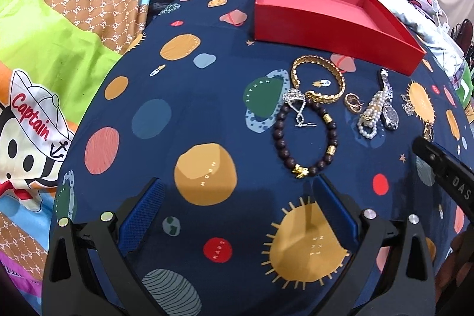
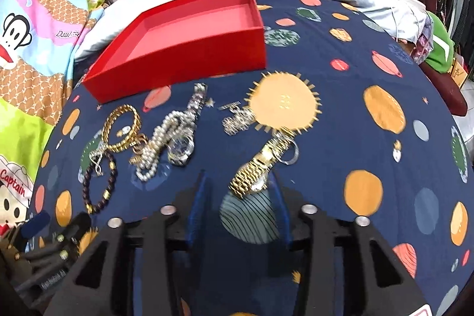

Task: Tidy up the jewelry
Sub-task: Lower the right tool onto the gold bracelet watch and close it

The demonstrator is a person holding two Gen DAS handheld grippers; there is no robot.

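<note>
**Jewelry spread below an open red box, both grippers spread and holding nothing**

The right wrist view is blurred, so the small silver chain piece (image 2: 237, 119) beside the sun print and the ring-like loop (image 2: 288, 151) at the gold watch's far end are hard to make out. In the left wrist view the same gold watch (image 1: 428, 131) is mostly cut off behind the dark body of the right gripper (image 1: 444, 171) at the right edge, and a fine silver chain (image 1: 408, 107) near it is too small to read.

The red box (image 1: 320, 25) sits in the upper middle of the left view, uncovered, on the navy planet-print cloth (image 1: 189, 96). Just below it lie a gold link bracelet (image 1: 318, 79), a silver heart pendant (image 1: 294, 99) overlapping a dark bead bracelet (image 1: 305, 138), small gold earrings (image 1: 353, 102), a pearl strand (image 1: 370, 116) and a silver watch (image 1: 388, 105).

The left gripper (image 1: 237, 191) has its blue fingers (image 1: 142, 215) wide apart; the bead bracelet lies just beyond the right-hand fingertip, not between the fingers.

The right gripper (image 2: 238, 182) also stands parted and grips nothing. The gold watch (image 2: 254, 171) lies diagonally at centre frame, its lower end between the fingertips; whether they touch it I cannot tell. The pearls (image 2: 157, 144) and silver watch (image 2: 185, 138) lie to the upper left of the left-hand finger.
</note>
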